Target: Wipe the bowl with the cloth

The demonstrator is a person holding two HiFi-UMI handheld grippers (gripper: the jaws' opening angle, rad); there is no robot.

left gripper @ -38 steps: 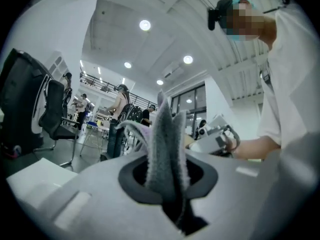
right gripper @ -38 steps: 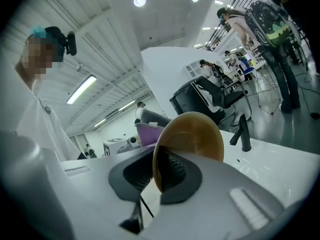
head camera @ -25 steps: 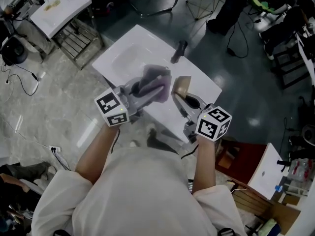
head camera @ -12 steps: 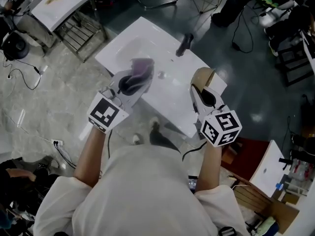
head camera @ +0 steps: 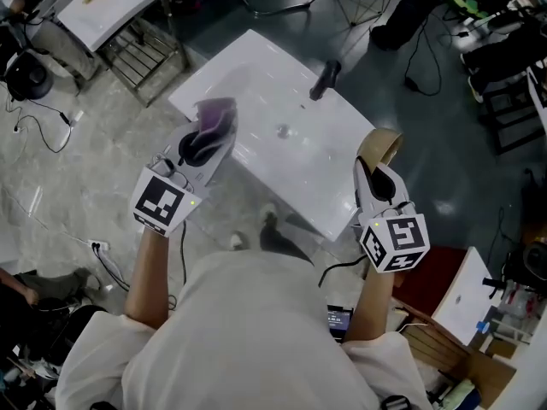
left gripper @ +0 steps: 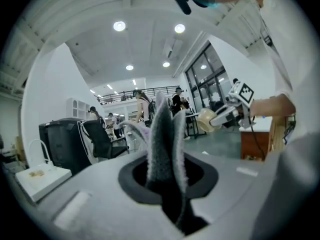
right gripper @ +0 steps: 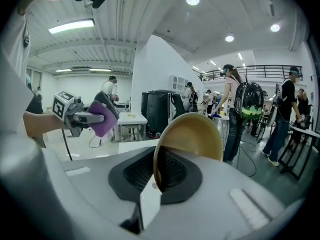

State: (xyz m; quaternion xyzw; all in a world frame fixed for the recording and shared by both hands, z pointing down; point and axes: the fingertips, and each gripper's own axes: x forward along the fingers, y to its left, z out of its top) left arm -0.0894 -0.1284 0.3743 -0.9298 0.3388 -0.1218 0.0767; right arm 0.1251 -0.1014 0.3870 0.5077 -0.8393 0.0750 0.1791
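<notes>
Head view: white table (head camera: 282,156) below, right gripper (head camera: 373,166) clamped on the rim of the tan bowl (head camera: 382,142) by the table's right edge, left gripper (head camera: 205,140) pinching the purple cloth (head camera: 217,114) well apart; judged best move is to bring them together and press the cloth inside the bowl.

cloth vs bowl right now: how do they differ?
Material: the purple fuzzy cloth is soft and folded; the tan rounded bowl is rigid and smooth.
Holder: the cloth is pinched in the left gripper's jaws, the bowl by its rim in the right gripper's jaws.
Place: the cloth is near the white table's left edge, the bowl near its right.
Shared: both held up, apart.
</notes>
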